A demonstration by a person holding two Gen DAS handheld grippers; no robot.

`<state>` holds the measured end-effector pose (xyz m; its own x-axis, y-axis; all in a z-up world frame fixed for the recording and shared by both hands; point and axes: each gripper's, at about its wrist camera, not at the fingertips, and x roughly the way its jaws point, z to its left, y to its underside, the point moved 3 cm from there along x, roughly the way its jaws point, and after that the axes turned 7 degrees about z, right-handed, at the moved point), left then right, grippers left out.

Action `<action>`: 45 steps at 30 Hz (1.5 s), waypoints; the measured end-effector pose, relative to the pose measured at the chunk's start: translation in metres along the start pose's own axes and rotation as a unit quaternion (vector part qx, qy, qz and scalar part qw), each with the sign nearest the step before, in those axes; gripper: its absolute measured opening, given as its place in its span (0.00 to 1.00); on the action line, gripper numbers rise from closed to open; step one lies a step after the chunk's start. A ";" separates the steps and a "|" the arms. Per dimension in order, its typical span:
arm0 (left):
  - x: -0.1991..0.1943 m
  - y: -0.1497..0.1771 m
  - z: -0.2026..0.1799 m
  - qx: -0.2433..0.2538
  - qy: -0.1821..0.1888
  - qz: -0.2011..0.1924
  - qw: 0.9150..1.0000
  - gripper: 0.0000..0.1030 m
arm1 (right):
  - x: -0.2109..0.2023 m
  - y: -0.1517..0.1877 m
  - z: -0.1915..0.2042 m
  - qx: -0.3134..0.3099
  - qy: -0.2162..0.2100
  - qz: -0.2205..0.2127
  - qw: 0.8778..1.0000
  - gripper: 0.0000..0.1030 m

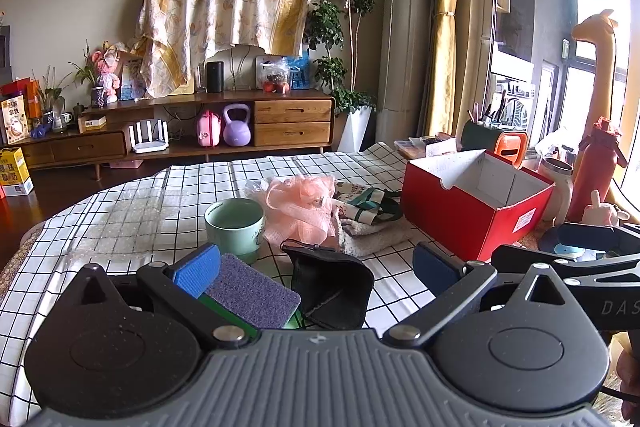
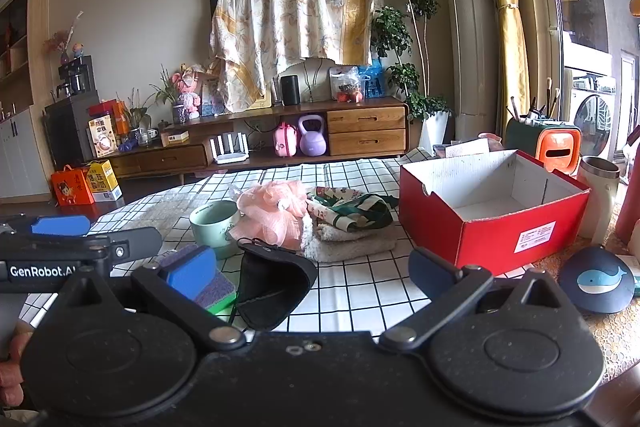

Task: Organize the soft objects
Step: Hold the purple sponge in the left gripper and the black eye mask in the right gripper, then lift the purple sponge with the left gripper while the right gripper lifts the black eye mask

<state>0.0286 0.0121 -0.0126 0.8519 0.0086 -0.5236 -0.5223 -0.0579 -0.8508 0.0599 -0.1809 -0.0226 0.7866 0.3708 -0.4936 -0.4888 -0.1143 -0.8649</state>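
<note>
Both grippers are being held low over the checked tablecloth (image 1: pixel 120 203), side by side. Left gripper (image 1: pixel 316 267) is being kept wide apart, with nothing between its blue pads (image 1: pixel 196 271). Right gripper (image 2: pixel 312 271) is being kept spread too, and nothing is being squeezed by it.

A purple and green sponge (image 1: pixel 252 295) is being seen just beside the left pad. A black face mask (image 2: pixel 272 287) is lying next to it. Behind them, a green mug (image 1: pixel 234 227) is standing by a pink bath puff (image 2: pixel 272 211). A patterned cloth (image 2: pixel 352 213) is being carried on a folded towel (image 2: pixel 348 243). To the right, a red box (image 2: pixel 492 227) is sitting open.
</note>
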 end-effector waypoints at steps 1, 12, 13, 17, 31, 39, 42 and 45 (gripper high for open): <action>-0.001 0.001 0.000 0.000 0.000 -0.001 1.000 1.00 | -0.001 0.000 0.000 -0.001 -0.001 0.000 1.000 0.99; -0.003 0.000 0.002 -0.001 -0.003 -0.003 1.000 1.00 | -0.002 -0.001 0.003 -0.003 -0.004 0.001 1.000 0.99; -0.002 0.000 0.002 -0.001 -0.003 -0.003 1.000 1.00 | -0.002 -0.001 0.003 -0.003 -0.005 0.001 1.000 0.99; -0.002 0.001 0.003 -0.002 -0.004 -0.003 1.000 1.00 | 0.000 0.000 0.004 -0.005 -0.009 0.004 1.000 0.99; 0.006 0.001 0.012 -0.003 -0.051 -0.008 0.999 1.00 | 0.009 0.000 0.008 -0.008 -0.040 0.020 0.999 0.96; 0.017 0.003 0.020 -0.011 -0.033 -0.003 0.999 1.00 | 0.023 -0.001 0.009 -0.010 -0.044 0.023 0.999 0.97; 0.025 0.003 0.023 -0.017 -0.028 0.005 0.999 1.00 | 0.034 -0.004 0.006 -0.010 -0.039 0.027 0.999 0.97; 0.034 0.006 0.027 -0.024 -0.024 0.015 0.999 1.00 | 0.049 -0.007 0.001 -0.011 -0.036 0.038 0.999 0.97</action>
<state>0.0538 0.0394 -0.0369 0.8330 0.0536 -0.5507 -0.5435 -0.1071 -0.8325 0.1016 -0.1614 -0.0403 0.7183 0.4250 -0.5509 -0.5374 -0.1639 -0.8272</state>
